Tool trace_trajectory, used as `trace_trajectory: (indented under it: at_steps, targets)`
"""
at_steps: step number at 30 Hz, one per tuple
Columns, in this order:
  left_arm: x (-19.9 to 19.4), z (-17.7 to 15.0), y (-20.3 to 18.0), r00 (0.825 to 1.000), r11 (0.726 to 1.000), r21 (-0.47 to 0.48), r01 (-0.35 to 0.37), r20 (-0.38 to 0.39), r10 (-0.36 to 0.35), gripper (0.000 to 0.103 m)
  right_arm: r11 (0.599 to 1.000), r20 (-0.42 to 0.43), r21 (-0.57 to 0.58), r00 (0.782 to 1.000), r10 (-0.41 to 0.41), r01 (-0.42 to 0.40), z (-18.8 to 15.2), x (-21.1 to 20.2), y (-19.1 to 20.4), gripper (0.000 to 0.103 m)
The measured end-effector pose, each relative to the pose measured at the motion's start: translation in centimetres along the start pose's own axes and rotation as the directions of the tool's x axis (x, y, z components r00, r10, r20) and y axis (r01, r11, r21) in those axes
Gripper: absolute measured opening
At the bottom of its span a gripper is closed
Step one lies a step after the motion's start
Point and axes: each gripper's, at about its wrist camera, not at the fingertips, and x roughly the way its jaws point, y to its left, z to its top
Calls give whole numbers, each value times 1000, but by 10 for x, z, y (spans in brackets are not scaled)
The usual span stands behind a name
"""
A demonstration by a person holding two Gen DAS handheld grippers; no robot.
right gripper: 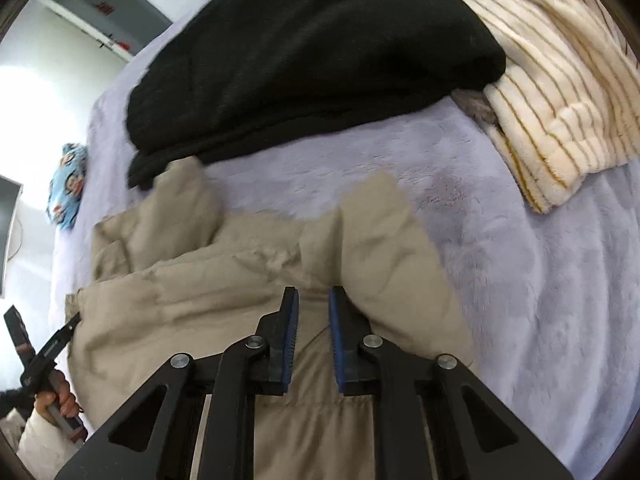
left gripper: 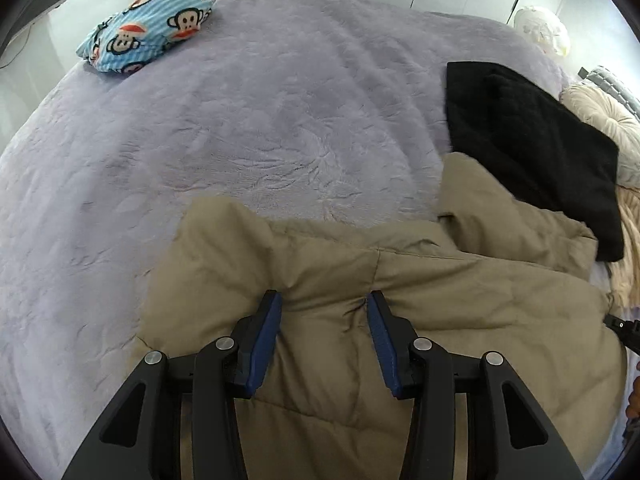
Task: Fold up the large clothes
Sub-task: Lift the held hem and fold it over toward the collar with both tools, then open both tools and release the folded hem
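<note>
A tan padded jacket (left gripper: 400, 292) lies crumpled on a lavender plush bedspread (left gripper: 240, 128). My left gripper (left gripper: 324, 300) is open, its blue pads (left gripper: 266, 344) wide apart just above the jacket's upper fold. In the right wrist view the same jacket (right gripper: 200, 304) fills the lower middle. My right gripper (right gripper: 314, 296) has its jaws a narrow gap apart over a raised fold of the jacket, with fabric showing between the pads (right gripper: 290, 344); whether they pinch it is unclear.
A folded black garment (left gripper: 532, 152) lies just beyond the jacket, also in the right wrist view (right gripper: 312, 52). A blue monkey-print bundle (left gripper: 148, 28) sits at the far left corner. A cream striped blanket (right gripper: 552, 92) and a beige cushion (left gripper: 604, 128) lie at the right.
</note>
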Motion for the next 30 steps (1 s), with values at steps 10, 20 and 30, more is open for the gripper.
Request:
trace_trajectory:
  at_steps: [10,20,30]
  targets:
    - [30,4,-3,1000,1000,7,11,6,-11,48,998,22,63,1000,12,-13,9,33,-13,8]
    - [-2,10,-3,995,996,-34,-80,-56,78,54,996,-11,77,999,-36,37,11,0,-1,18]
    - [-68,-8,-6,994,994,-36,-103,-33,102,89,997,16,82,1000,13,-14,-29,-66,15,53]
